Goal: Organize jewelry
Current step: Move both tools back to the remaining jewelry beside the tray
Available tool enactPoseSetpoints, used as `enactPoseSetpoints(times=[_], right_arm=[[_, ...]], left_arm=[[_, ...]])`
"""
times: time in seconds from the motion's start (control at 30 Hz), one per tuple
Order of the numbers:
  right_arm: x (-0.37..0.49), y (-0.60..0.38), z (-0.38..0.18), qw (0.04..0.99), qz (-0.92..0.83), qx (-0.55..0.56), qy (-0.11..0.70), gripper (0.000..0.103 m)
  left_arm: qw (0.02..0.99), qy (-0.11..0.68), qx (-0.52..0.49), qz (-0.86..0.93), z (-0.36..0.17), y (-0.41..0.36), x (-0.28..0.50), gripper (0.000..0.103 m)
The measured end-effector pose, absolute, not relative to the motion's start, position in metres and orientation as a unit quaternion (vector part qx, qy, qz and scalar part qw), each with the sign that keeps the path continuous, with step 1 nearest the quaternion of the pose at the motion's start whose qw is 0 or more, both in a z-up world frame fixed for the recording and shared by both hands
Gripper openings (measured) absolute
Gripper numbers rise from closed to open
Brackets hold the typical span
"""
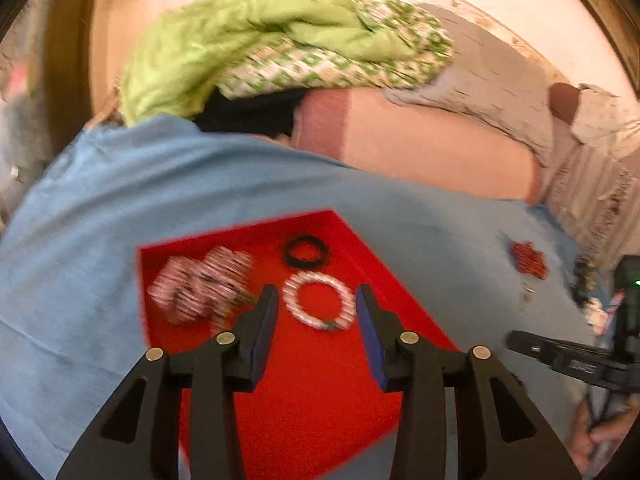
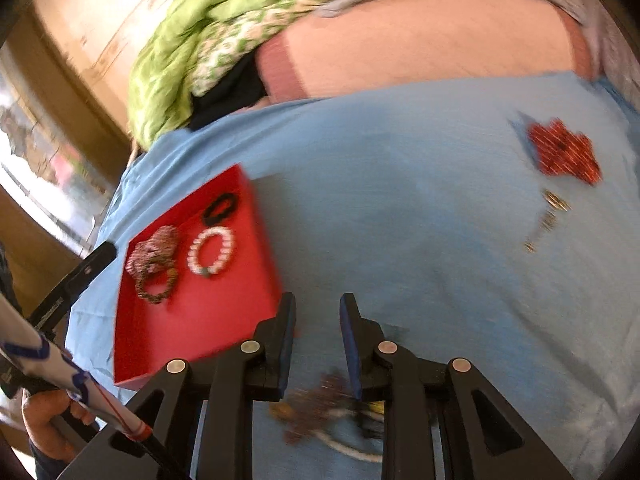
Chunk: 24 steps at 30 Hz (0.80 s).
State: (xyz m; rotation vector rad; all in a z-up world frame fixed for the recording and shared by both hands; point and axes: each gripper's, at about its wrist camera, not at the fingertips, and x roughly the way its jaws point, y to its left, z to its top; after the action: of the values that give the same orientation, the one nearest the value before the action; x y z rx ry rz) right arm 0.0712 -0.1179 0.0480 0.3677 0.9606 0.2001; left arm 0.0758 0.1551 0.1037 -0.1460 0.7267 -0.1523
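Matt red tray (image 1: 360, 240); blue cloth (image 1: 120, 200); glossy white bead bracelet (image 1: 319, 301).

A home bedroom: bed (image 1: 420, 152), blue sheet (image 1: 100, 240) (rumpled green quilt (image 1: 240, 28)).

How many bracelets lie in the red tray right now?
4. Black one at the far side, white beaded one nearer, pink-striped one to their left, dark beaded one partly under it. The tray may hide more beneath the pink one.
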Motion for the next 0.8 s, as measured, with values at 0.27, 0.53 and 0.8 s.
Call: enactPoseSetpoints(times=[0.27, 0.53, 0.8], right_arm=[[0.069, -0.147, 0.03, 0.848, 0.103, 0.182, 0.487, 0.025], [0.059, -0.158, 0.015, 0.832, 0.123, 0.146, 0.521, 0.024], [0.048, -0.132, 0.019, 0.842, 0.129, 0.07, 0.518, 0.008]], left_arm=[[0.891, 0.402, -0.09, -0.192, 0.088, 0.11, 0.06, 0.039], [0.873, 0.427, -0.051, -0.23, 0.073, 0.079, 0.052, 0.038], [0.852, 0.447, -0.029, -0.273, 0.066, 0.062, 0.048, 0.038]])
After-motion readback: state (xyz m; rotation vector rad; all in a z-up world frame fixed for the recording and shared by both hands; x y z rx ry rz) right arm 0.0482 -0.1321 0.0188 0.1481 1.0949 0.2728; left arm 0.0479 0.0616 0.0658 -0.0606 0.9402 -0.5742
